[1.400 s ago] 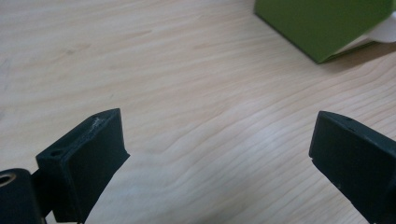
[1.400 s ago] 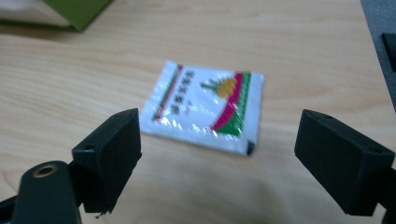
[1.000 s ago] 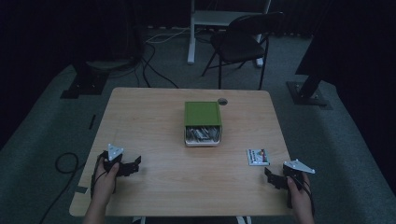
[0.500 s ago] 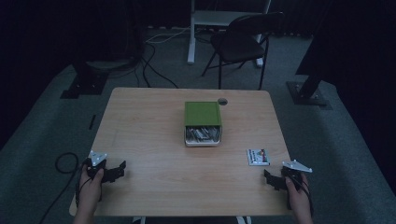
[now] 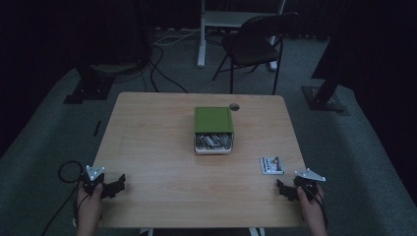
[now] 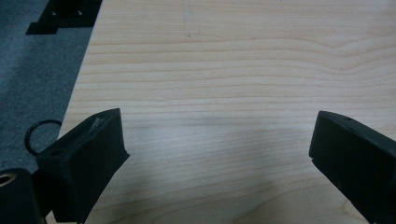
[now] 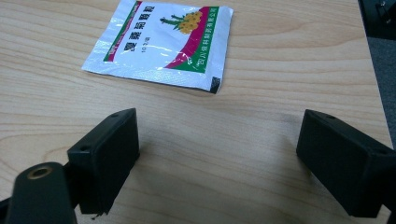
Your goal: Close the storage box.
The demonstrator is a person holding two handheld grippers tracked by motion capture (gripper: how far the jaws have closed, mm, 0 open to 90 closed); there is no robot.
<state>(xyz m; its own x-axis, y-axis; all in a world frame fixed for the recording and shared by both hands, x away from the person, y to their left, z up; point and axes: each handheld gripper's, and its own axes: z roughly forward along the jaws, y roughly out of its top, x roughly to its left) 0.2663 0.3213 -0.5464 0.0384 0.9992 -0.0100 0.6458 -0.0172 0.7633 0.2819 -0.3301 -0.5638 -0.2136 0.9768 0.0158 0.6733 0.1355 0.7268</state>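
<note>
A green box (image 5: 213,119) stands at the table's middle, and its white drawer (image 5: 214,143), slid out toward me, holds several small packets. A white sachet with red and green print (image 5: 272,165) (image 7: 161,44) lies flat at the near right. My right gripper (image 5: 283,190) (image 7: 217,128) rests low just short of that sachet, open and with nothing between its fingers. My left gripper (image 5: 117,186) (image 6: 217,135) is at the near left corner, open wide over bare wood (image 6: 224,70) beside the table's left edge.
A round cable hole (image 5: 234,106) sits in the table (image 5: 147,147) behind the box. Beyond the table stand a black chair (image 5: 255,44) and a white desk leg (image 5: 200,34). Black stand bases (image 5: 86,91) and a cable loop (image 5: 69,171) lie on the grey carpet.
My left gripper has moved left and back toward the near left corner of the table. The right gripper, sachet and box have stayed put.
</note>
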